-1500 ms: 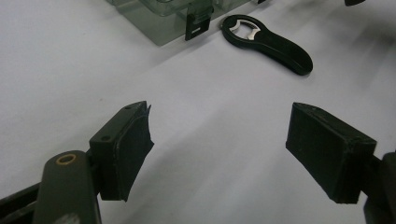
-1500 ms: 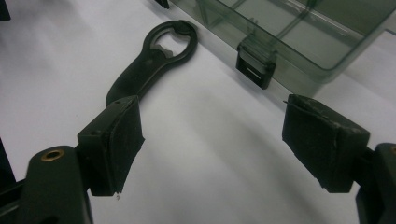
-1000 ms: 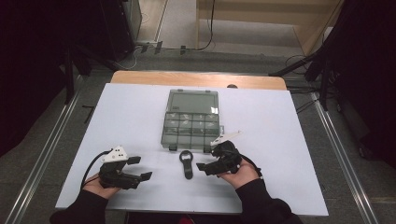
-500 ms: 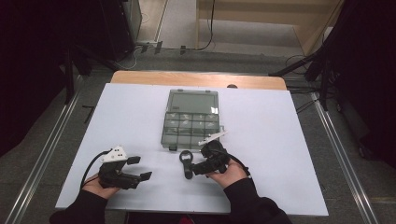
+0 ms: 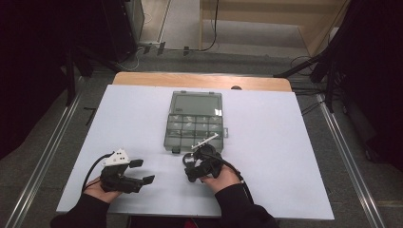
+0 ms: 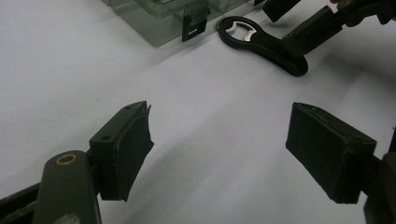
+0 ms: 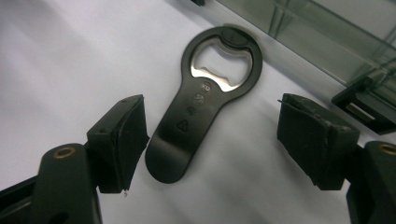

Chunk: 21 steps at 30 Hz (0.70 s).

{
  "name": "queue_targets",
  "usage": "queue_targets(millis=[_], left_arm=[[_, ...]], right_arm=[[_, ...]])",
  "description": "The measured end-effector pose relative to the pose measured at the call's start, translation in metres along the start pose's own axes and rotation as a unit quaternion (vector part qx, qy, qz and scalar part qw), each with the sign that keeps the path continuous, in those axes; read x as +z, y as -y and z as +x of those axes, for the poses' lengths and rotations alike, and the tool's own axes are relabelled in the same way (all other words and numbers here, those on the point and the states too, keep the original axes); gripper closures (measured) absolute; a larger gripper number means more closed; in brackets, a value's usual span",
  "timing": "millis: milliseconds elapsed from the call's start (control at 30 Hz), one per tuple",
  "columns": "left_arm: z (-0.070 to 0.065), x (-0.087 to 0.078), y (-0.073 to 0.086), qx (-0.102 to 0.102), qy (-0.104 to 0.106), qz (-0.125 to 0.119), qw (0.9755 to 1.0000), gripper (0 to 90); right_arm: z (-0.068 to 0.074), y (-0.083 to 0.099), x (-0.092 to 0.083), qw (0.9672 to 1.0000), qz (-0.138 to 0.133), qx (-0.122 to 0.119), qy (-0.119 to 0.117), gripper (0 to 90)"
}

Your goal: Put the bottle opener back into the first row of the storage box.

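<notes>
On the white table, the clear compartment box sits mid-board, lid folded back. Just in front of its near edge lies the black bottle opener, flat, ring end toward the box, handle end toward me.

My right tongs hover over the opener, jaws spread wide, one on each side of the handle with nothing touching yet. My left tongs rest well to the left, near the front edge, also spread and empty.

Step in hand, as I judge it: grasp the opener by its handle. Notes for doing it well: lower until the pads nearly meet the table, keep the handle centred between them, and close across its narrow width, not the ring. The opener is thin and flat, so a high grip would likely slip off. Keep the far jaw clear of the box latch.
</notes>
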State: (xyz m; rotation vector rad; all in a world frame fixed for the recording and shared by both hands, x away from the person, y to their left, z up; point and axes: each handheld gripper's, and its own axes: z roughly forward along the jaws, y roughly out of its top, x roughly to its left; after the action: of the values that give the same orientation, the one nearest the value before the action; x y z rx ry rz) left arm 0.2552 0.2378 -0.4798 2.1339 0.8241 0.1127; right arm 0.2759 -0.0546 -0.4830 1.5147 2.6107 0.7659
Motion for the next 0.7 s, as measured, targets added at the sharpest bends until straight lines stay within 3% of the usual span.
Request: queue_targets(millis=[300, 533, 700], left_arm=[[0.0, 0.0, 0.0, 0.0, 0.0, -0.002, 1.0, 21.6], [0.0, 0.0, 0.0, -0.003, -0.001, -0.004, 1.0, 21.6], [0.0, -0.001, 0.0, -0.002, -0.001, -0.003, 1.0, 21.6]], right_arm=[[0.007, -0.006, 0.005, 0.9992, 0.028, 0.029, 0.006, 29.2], [0.02, -0.012, 0.009, 0.9968, 0.053, 0.028, 0.052, 31.9], [0.023, -0.014, 0.01, 0.9954, 0.061, 0.026, 0.069, 37.8]])
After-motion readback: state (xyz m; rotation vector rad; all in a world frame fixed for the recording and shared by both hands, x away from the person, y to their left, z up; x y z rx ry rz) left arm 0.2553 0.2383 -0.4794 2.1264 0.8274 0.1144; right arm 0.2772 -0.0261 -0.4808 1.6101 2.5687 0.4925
